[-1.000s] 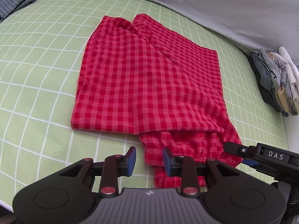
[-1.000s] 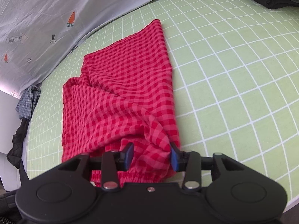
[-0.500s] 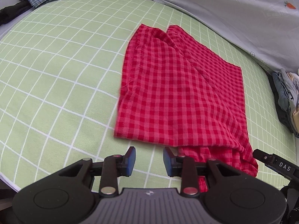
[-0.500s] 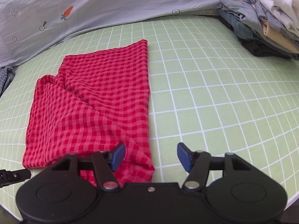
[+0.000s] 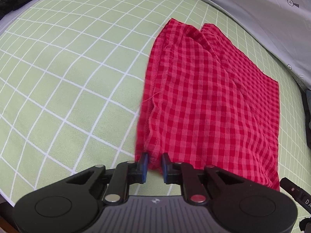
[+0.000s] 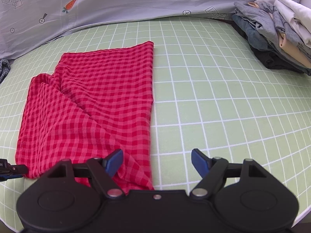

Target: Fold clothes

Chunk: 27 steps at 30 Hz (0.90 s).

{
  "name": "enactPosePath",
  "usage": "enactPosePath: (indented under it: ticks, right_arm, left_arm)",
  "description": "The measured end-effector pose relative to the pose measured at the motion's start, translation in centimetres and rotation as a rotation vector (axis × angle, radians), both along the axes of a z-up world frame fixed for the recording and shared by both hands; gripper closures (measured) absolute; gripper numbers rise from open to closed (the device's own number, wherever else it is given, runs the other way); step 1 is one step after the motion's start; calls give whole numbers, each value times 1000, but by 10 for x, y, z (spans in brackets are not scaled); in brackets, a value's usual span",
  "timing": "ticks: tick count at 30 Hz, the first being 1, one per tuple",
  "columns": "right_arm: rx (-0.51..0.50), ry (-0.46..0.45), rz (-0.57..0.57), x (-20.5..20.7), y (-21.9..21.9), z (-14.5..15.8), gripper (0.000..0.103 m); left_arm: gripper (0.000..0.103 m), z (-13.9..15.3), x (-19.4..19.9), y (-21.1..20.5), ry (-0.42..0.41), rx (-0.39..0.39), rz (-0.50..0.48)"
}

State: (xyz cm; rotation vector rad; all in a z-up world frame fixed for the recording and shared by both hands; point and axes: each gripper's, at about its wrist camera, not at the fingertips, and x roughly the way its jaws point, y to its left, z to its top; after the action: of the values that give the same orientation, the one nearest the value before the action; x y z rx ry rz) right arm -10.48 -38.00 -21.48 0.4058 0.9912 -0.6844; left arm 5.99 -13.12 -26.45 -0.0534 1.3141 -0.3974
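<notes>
Red gingham shorts on green white-gridded sheet; blue-padded black fingers.

Left wrist view: steeply down, close over near left corner of red cloth. Right wrist view: steeply down, close over its near right corner, facing far sheet. Shared: cloth, green mat.

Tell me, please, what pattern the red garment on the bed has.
The red garment has a red and pink gingham check, clearest in the right wrist view.
</notes>
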Motion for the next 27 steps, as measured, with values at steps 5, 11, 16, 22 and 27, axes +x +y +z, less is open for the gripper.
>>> enactPosePath:
  ticks: [5, 11, 16, 22, 27]
  right_arm:
    - [3, 0, -45, 4, -27, -3, 25]
    - [-8, -22, -70, 17, -54, -1, 25]
    - [-13, -36, -68, 29, -72, -3, 25]
    - [1, -64, -59, 44, -87, -6, 25]
    - [26, -119, -14, 68, -98, -6, 42]
  left_arm:
    - [103, 16, 14, -25, 11, -124, -10]
    - [103, 68, 35, -83, -78, -338, -114]
    - [98, 106, 46, -121, -168, -565, -203]
    - [82, 89, 63, -121, -207, -424, -128]
    - [81, 55, 83, -91, -144, -294, -32]
